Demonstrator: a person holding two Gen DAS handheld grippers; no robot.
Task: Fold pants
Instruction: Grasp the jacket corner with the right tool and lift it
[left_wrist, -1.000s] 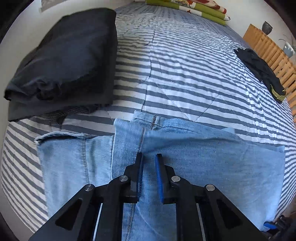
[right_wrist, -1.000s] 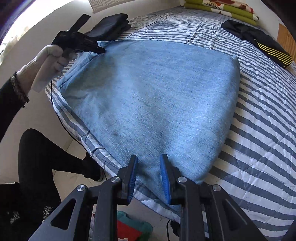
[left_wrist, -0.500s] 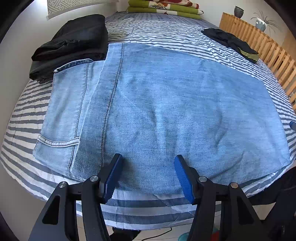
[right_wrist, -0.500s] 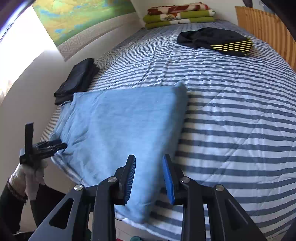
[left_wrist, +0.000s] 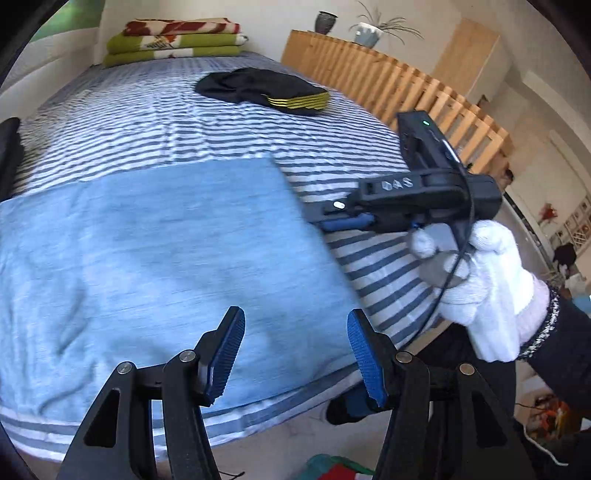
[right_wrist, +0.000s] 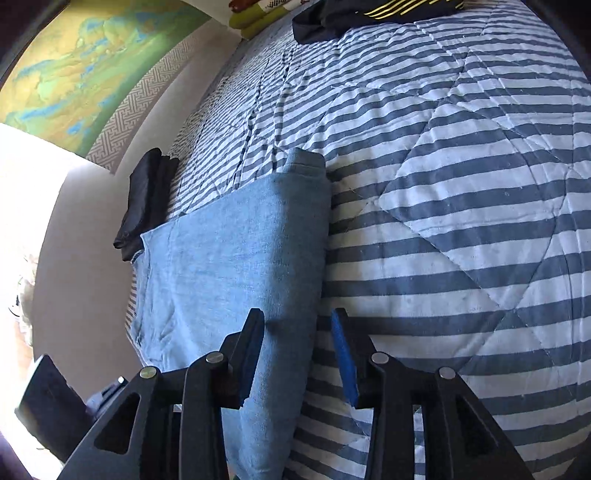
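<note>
We find the right gripper (right_wrist: 297, 350) nearest, jaws apart astride the folded edge of the jeans (right_wrist: 236, 258), which run away leftward across the striped bed (right_wrist: 461, 206); left gripper (left_wrist: 295, 354) likewise spread, empty.

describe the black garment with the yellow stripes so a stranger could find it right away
Start at the striped bed and look toward its far end, short of the stacked green blankets. The black garment with the yellow stripes lies crumpled there, nearer the wooden slatted rail. The folded jeans are light blue.
</note>
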